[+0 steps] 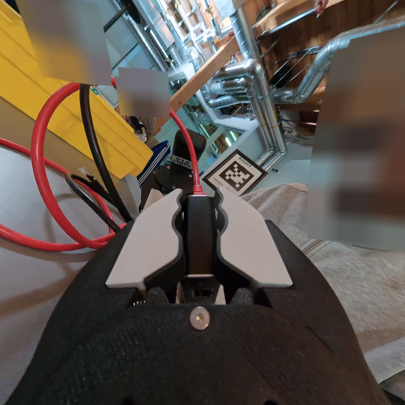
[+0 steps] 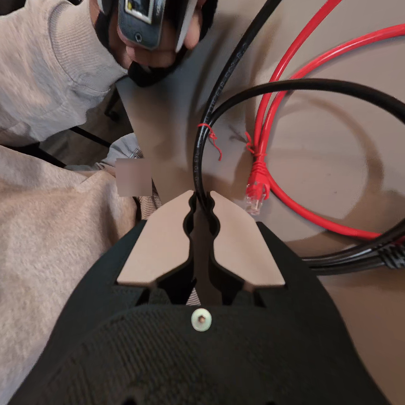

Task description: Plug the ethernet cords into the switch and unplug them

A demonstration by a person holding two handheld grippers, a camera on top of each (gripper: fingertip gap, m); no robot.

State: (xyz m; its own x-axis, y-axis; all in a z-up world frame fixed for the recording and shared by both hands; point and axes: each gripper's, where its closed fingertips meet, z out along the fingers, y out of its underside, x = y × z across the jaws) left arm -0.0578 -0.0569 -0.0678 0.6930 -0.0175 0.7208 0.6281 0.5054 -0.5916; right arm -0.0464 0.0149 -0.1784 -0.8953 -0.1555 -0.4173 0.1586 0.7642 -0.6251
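Observation:
My left gripper [image 1: 198,194] is shut on a small black switch [image 1: 198,230], held lengthwise between the fingers. A red ethernet cord [image 1: 190,149] is plugged into the switch's far end by its red plug [image 1: 198,189]. An empty port [image 1: 200,292] shows at the near end. My right gripper [image 2: 201,197] is shut on a black ethernet cord [image 2: 198,153] at its fingertips, low over the table. The black cord's plug is hidden. A loose red plug [image 2: 255,188] lies on the table just right of those fingertips. The switch [image 2: 138,24] also shows at the top of the right wrist view.
Loops of red cord [image 2: 285,65] and black cord [image 2: 328,85] lie on the beige table [image 2: 328,164], tied in a bundle [image 2: 392,260] at the right. A yellow box [image 1: 65,105] stands at the left. A person's grey sleeve [image 2: 43,65] is at the left.

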